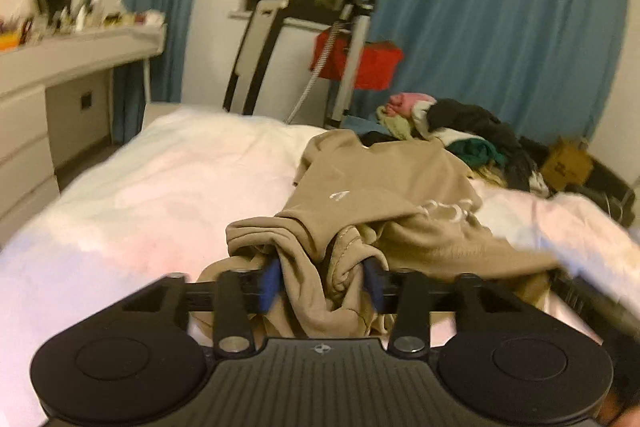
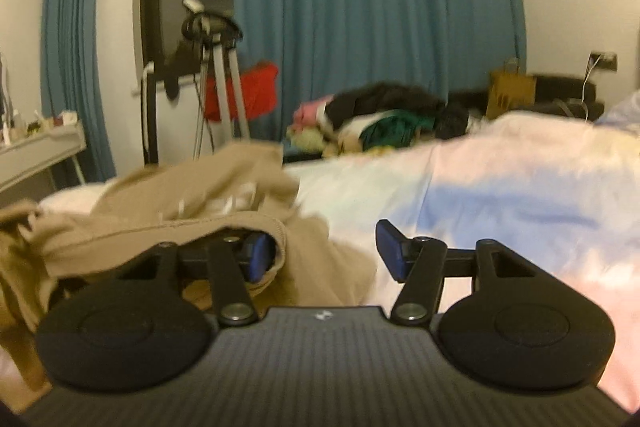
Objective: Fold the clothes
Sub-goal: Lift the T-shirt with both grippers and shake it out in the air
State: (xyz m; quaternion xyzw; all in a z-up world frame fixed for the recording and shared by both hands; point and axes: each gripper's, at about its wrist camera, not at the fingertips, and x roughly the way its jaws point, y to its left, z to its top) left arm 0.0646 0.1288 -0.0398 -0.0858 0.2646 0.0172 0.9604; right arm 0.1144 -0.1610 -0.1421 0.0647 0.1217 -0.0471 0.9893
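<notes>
on the bed [image 1: 168, 179], tan garment [image 1: 380, 187] bunched between left gripper [image 1: 320, 279] jaws.

Both wrist views: low over bed [image 1: 168, 187], facing curtains [image 2: 360, 7]; shared tan garment [image 1: 360, 203], clothes pile [image 2: 380, 119].

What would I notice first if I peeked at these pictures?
Probably the crumpled tan garment on the white bed, bunched between the left gripper's blue pads. Behind it, a jumbled pile of clothes sits at the bed's far edge, before big blue curtains. The right gripper is open, one finger tucked under tan cloth.
</notes>
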